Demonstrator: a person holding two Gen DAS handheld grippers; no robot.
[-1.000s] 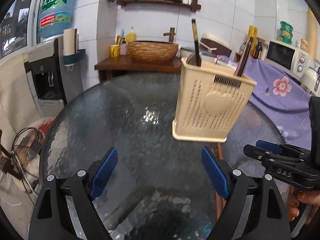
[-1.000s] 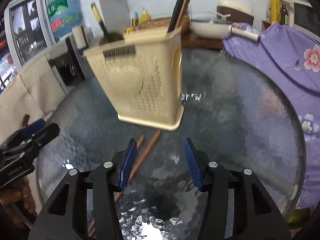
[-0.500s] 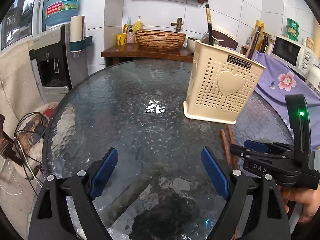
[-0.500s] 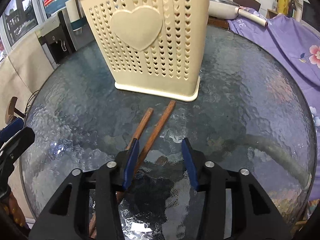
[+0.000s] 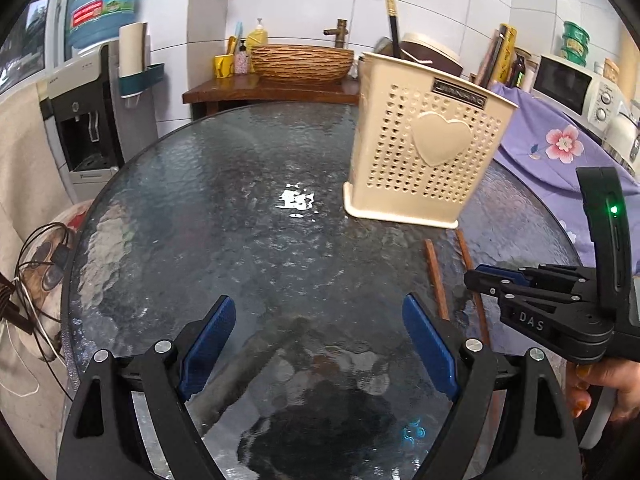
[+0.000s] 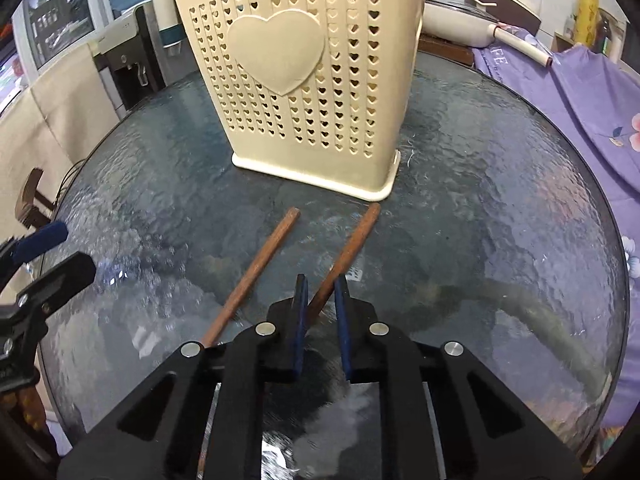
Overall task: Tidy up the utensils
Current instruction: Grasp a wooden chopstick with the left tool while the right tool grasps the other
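Observation:
A cream perforated utensil holder (image 6: 304, 80) with a heart on its front stands on the round glass table (image 6: 500, 208); it also shows in the left wrist view (image 5: 424, 152), with a dark utensil handle (image 5: 394, 20) sticking out. Two brown wooden chopsticks lie in front of it. My right gripper (image 6: 321, 292) has its jaws nearly closed around the right chopstick (image 6: 352, 244). The left chopstick (image 6: 256, 272) lies free beside it. My left gripper (image 5: 316, 320) is wide open and empty above the table, left of the right gripper (image 5: 492, 276).
A water dispenser (image 5: 88, 112) stands beyond the table's left edge. A wooden counter with a woven basin (image 5: 302, 62) is behind the table. A purple flowered cloth (image 5: 560, 148) and a microwave (image 5: 576, 88) are at the right.
My right gripper has dropped toward the table and closed from open onto the right chopstick. The left gripper has stayed open and shifted only slightly.

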